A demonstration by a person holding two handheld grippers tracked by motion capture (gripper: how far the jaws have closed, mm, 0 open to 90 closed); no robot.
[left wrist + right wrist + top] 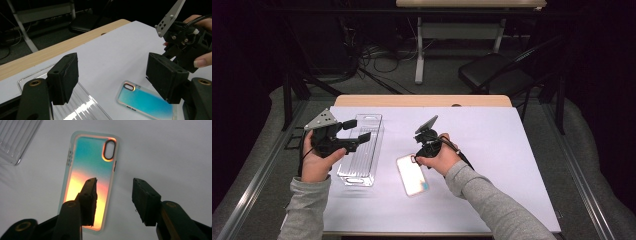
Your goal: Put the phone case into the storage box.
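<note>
White matte sheeting covers the tabletop (492,165), with a strip of pale wood showing along its far edge, and everything in play lies on its near left part. Largest of the loose things is a long clear plastic tray (362,150) with ribbed, glossy walls, rigid-looking and lying lengthwise just left of centre; the left gripper (357,131) hovers over it with its black jaws standing wide and nothing between them. Just right of that tray lies a thin phone case (90,175) with a translucent frosted rim, an iridescent back shading from teal to orange and pink, and an oval camera cut-out ringed in copper; it rests flat, back up, apart from the tray. The right gripper (113,202) hangs directly above it, pointed down, jaws partly open and empty, one pad over the case's lower half and the other over bare sheet just past its long edge. By my judgement the case is very light and somewhat flexible, its glossy back slippery and its flat lie leaving little to catch; pinching across the two long rims near mid-length looks soundest, since those edges are softer and grippier than the back. Squeezing hard could bow it, and a shallow bite might let it skid on the smooth sheet.
</note>
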